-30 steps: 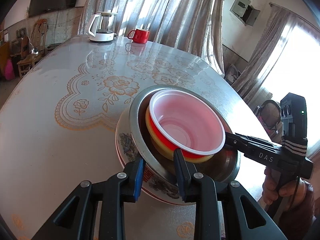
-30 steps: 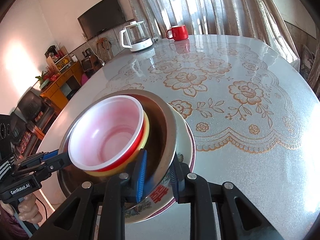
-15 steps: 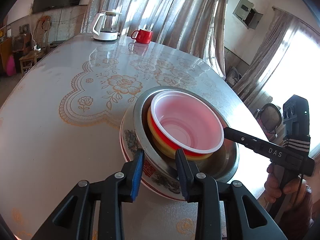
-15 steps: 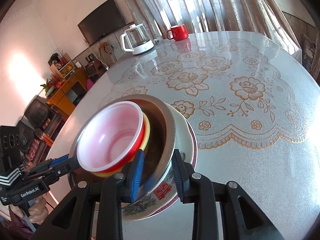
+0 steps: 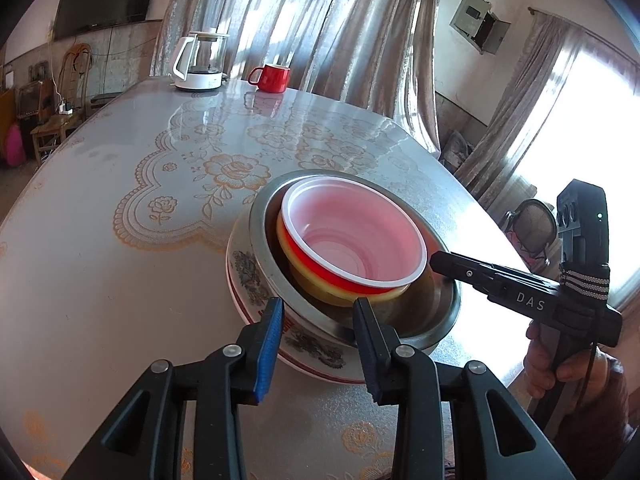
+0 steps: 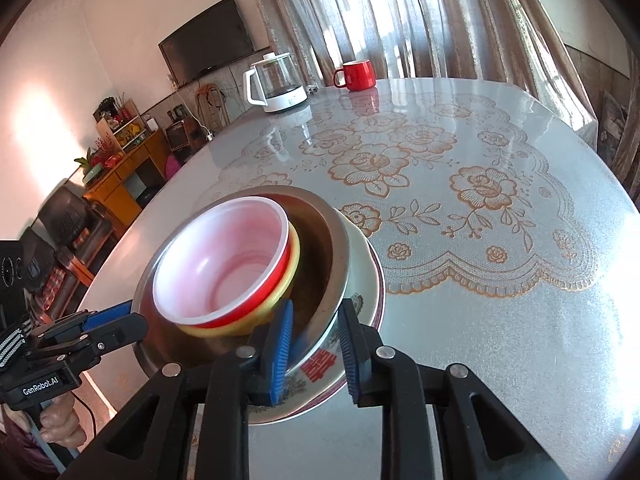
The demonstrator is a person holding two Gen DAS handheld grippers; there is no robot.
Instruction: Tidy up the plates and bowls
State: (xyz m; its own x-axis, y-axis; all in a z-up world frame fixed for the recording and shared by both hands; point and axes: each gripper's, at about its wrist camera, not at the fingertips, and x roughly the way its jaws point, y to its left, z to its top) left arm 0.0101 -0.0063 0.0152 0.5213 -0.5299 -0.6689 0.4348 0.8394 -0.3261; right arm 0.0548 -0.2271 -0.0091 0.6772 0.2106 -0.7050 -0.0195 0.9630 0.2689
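A nested stack sits near the table's edge: a red bowl with a white inside (image 5: 352, 236) in a yellow bowl (image 5: 316, 280), both in a steel bowl (image 5: 424, 312), on a floral plate (image 5: 248, 272). The stack shows in the right wrist view too, with the red bowl (image 6: 220, 264), steel bowl (image 6: 320, 248) and plate (image 6: 366, 272). My left gripper (image 5: 318, 320) is open, its jaws astride the near rim of the steel bowl and plate. My right gripper (image 6: 314, 322) is open, its jaws astride the stack's rim on the other side; it shows in the left wrist view (image 5: 440, 258).
A white glass kettle (image 5: 200, 62) and a red mug (image 5: 272, 78) stand at the table's far end. The table (image 5: 100, 240) carries a lace-patterned cover. Curtains hang behind it. A cabinet (image 6: 120, 168) and a TV (image 6: 208, 46) stand to the left.
Both grippers have drawn back a little from the stack and their jaws have opened wider. The stack has stayed in place.
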